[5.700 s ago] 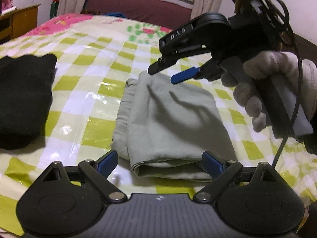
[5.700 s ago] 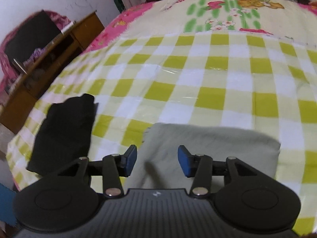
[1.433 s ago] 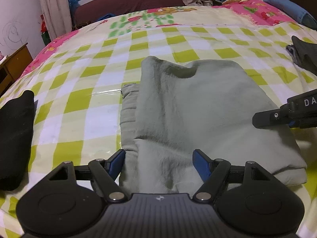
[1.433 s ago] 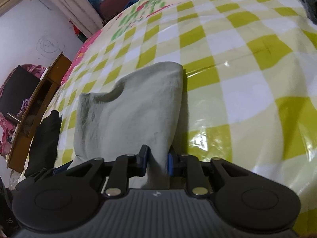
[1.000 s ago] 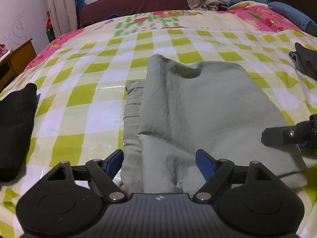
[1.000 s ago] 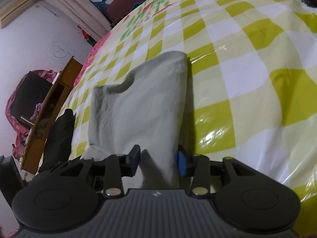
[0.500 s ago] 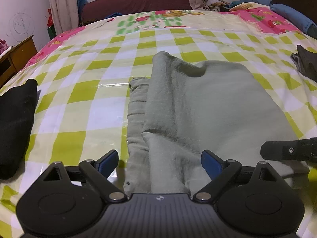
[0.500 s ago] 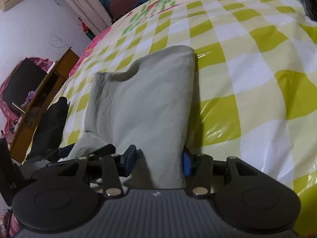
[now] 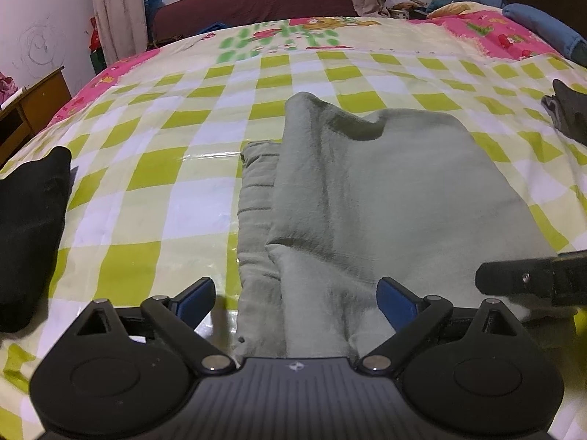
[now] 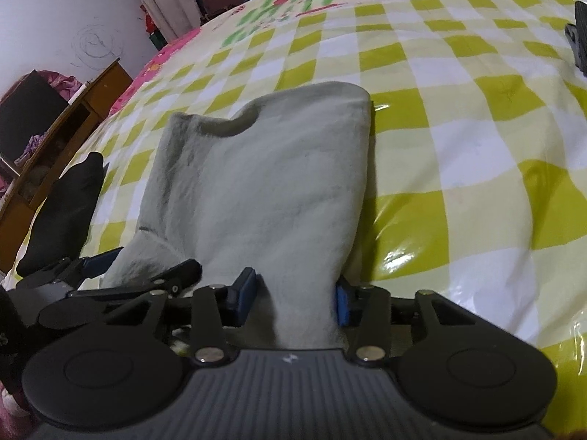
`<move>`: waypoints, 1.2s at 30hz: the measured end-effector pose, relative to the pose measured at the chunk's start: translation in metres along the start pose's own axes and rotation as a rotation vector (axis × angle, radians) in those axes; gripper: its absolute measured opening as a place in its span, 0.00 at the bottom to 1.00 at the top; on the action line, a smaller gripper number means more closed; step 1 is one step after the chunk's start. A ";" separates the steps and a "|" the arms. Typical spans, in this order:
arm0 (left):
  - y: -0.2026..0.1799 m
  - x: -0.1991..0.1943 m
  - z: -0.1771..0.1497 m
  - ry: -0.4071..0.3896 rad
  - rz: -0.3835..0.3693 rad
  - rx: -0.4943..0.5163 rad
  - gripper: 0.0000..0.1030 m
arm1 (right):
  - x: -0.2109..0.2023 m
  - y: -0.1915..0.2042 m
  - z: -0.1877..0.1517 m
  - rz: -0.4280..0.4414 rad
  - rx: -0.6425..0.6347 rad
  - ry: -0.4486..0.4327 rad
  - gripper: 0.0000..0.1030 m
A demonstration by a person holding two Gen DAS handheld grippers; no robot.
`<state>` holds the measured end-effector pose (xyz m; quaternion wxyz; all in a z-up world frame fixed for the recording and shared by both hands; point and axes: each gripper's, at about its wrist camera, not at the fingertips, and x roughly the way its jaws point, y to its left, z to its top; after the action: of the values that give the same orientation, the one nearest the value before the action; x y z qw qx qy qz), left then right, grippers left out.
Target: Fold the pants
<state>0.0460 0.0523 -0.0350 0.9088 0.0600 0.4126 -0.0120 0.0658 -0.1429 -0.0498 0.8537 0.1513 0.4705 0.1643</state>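
Checked yellow-green plastic sheeting [image 9: 154, 190] is covering the bed we are working on, and the folded grey-green pants [image 9: 385, 198] are lying near its middle with bare sheet open on all sides. We are holding our left gripper [image 9: 295, 295] spread to its widest over the near edge of the pants; cloth is lying between its blue pads [image 9: 394, 299], which are standing clear of it. Our right gripper [image 10: 291, 295] is closing, its jaws partly apart; the near right corner of the pants is sitting between them, the right pad touching the fabric edge, the left pad apart from it. To the far left a black garment [image 9: 29, 227] is resting well apart from the pants, and another dark garment [image 9: 568, 110] is lying at the right edge. A wooden desk [image 10: 69, 135] is standing beyond the bed's left side.
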 end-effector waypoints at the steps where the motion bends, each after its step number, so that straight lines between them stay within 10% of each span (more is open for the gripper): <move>1: 0.000 0.001 0.000 0.000 0.000 0.002 1.00 | 0.001 -0.001 0.001 0.001 0.005 0.000 0.40; 36: 0.009 0.011 0.004 0.001 -0.019 -0.033 1.00 | -0.010 -0.002 0.004 -0.058 0.022 -0.072 0.40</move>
<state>0.0567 0.0607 -0.0395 0.9094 0.0409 0.4136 -0.0138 0.0647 -0.1495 -0.0410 0.8727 0.1526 0.4456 0.1288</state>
